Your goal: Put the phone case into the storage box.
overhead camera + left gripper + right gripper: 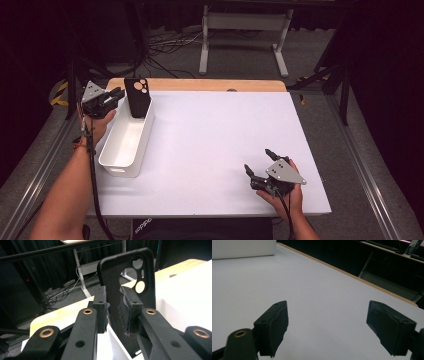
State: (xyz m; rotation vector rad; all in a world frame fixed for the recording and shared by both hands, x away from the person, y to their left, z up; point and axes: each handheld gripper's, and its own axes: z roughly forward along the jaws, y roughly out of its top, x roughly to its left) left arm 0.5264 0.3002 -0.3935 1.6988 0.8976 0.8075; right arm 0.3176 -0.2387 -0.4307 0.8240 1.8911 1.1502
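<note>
A black phone case [137,97] with round camera holes stands upright at the far end of a long white bin [146,134] at the table's left. My left gripper [119,93] is level beside the case, at its left edge. In the left gripper view the case [130,267] rises just past the pads, and the left gripper [115,302] has its jaws a narrow gap apart around the case's edge, with no clear press on it. Over the white table at the front right, my right gripper [257,160] [327,322] stands wide open with nothing between its pads.
The white sheet [220,135] covers most of the wooden table, whose bare far edge [200,84] lies behind the bin. Past it are a white desk frame [245,30] and cables on the floor. Dark stands flank the table.
</note>
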